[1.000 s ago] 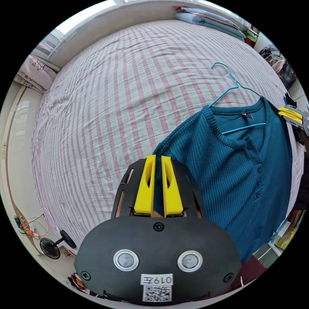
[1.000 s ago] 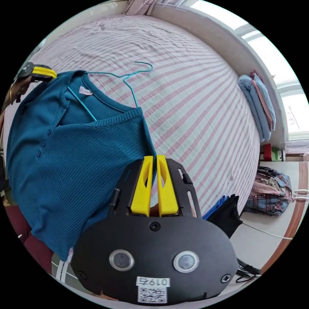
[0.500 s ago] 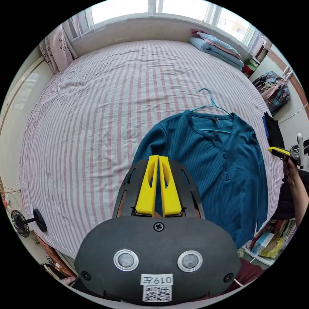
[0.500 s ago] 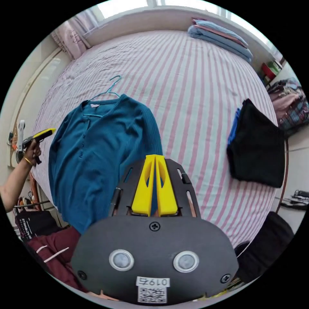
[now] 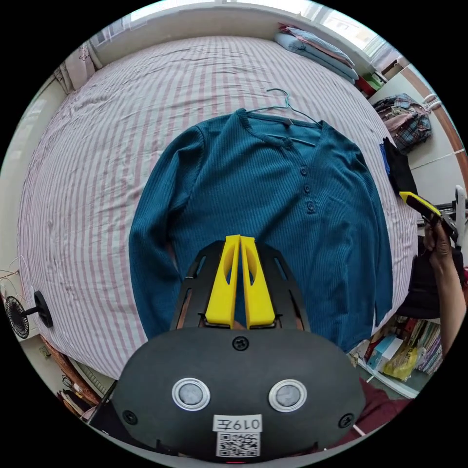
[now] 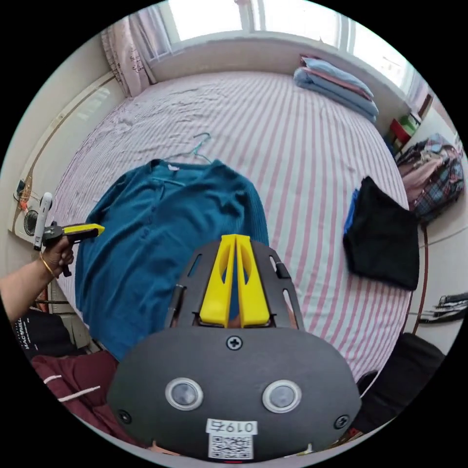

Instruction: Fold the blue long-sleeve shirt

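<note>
Left gripper [image 5: 240, 240], jaws together and empty, poised over the hem of the blue long-sleeve shirt [image 5: 263, 209]; right gripper [image 6: 235, 239] likewise closed on nothing. Spread face-up on the striped bed [image 5: 122, 112], collar and hanger [image 5: 282, 103] pointing away, hem nearest both grippers.

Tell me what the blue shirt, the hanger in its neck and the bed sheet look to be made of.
Blue shirt: a soft ribbed knit, matte; fine vertical ribs show across the body, likely cotton or a blend. Hanger: thin teal wire, probably coated metal, judging by its slim bent hook. Bed sheet: light woven cloth with pink and white stripes, matte and finely creased.
</note>
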A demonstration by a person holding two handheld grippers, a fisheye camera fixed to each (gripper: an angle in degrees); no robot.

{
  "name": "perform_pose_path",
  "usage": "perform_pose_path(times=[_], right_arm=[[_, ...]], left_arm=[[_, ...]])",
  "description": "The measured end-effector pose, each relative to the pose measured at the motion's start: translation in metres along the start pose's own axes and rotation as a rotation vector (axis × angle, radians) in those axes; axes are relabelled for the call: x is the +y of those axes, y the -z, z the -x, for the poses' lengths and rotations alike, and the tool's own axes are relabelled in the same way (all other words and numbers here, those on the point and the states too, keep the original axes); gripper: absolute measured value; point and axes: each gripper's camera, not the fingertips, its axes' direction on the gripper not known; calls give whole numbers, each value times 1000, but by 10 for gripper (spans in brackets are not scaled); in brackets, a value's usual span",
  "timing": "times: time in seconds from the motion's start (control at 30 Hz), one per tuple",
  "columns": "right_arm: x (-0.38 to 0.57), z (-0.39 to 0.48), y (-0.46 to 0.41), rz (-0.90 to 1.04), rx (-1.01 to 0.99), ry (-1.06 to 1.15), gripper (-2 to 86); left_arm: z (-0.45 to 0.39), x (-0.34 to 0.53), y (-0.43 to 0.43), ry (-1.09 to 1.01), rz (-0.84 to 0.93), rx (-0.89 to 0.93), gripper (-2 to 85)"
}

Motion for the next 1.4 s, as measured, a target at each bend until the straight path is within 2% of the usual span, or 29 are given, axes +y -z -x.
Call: perform_pose_path(times=[0.1,0.2,0.37,0.6,0.87,1.0,1.13,1.27,1.4], right_arm=[[-81,55,-22,-94,98,153,11],[-138,113,-68,-59,161,350,49],[-155,175,-124,40,279,608,64],[-139,219,-140,71,412,723,2],[-99,211,-109,21,507,606,-9],[-69,175,-106,74,493,454,-9],[-56,153,-92,36,406,290,-10],[-50,173,-76,-98,359,360,-10],[-64,171,-39,-273,248,226,-10]], left_arm=[[14,-28,0,75,-91,-38,8],[26,-53,-5,105,-134,-87,8],[47,-71,-14,114,-172,-141,7],[59,-51,-45,101,-100,-119,6],[51,-17,-56,136,-88,-116,7],[49,-2,-61,184,-52,-80,6],[32,20,-65,154,-50,-132,6],[15,41,-67,130,-37,-183,6],[14,69,-62,164,-36,-111,6]])
